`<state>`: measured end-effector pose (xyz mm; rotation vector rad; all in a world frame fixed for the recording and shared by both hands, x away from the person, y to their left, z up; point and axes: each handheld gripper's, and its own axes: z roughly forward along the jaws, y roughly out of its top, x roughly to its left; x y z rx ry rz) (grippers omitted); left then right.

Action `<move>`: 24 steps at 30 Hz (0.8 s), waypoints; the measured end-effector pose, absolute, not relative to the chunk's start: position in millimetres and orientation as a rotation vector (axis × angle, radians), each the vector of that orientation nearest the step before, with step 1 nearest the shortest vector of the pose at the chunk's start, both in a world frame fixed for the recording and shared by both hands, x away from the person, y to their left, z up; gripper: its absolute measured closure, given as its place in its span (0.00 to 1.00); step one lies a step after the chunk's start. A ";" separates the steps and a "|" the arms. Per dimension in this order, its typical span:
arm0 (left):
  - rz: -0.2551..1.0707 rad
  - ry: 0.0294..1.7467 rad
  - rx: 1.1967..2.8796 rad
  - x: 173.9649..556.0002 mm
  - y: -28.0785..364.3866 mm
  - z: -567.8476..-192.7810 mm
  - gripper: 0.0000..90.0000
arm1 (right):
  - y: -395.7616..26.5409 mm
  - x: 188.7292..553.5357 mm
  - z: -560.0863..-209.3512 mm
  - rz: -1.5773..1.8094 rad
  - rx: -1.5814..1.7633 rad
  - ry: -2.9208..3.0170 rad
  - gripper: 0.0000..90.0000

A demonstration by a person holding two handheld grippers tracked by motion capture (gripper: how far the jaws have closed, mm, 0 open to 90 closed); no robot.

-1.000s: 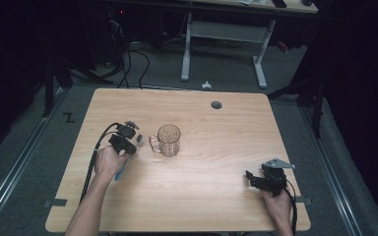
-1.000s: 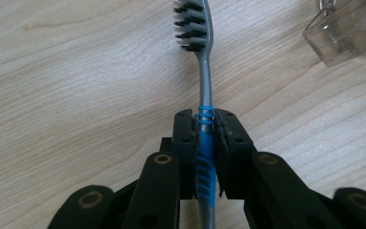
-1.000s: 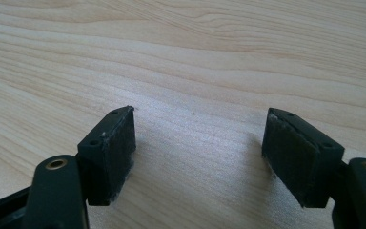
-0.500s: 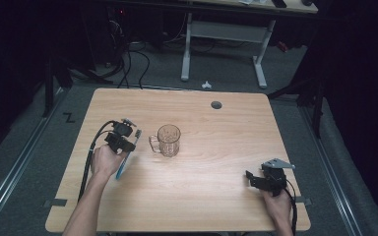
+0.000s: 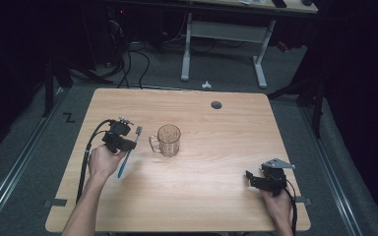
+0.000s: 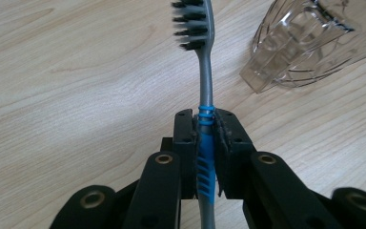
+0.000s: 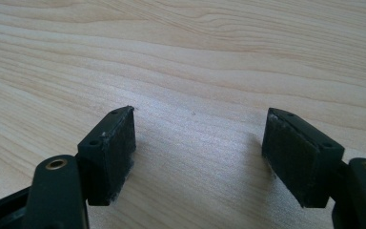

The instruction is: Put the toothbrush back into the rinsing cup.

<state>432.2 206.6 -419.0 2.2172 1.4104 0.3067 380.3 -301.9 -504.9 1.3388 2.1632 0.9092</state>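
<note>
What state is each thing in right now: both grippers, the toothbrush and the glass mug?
left gripper: shut on the toothbrush's blue grip section, held above the table.
toothbrush: clamped between the jaws, bristle head pointing away from the hand, clear of the mug.
glass mug: upright on the table, empty, handle toward the left gripper.
right gripper: open, nothing between the jaws, low over the bare wood.

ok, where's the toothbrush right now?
In the high view the toothbrush is at the table's left, clamped in the left gripper, just left of the glass mug, bristle end pointing away from the person.
</note>
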 end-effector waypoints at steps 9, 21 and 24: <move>0.327 1.383 2.180 425.3 206.1 -411.5 0.89 | -301.9 380.3 -504.9 0.910 1.339 2.163 0.30; 0.353 1.345 2.163 416.4 205.3 -403.2 0.90 | -301.9 380.3 -504.9 0.909 1.340 2.163 0.30; 0.360 1.336 2.154 414.2 205.3 -401.1 0.90 | -301.9 380.3 -504.9 0.909 1.339 2.163 0.30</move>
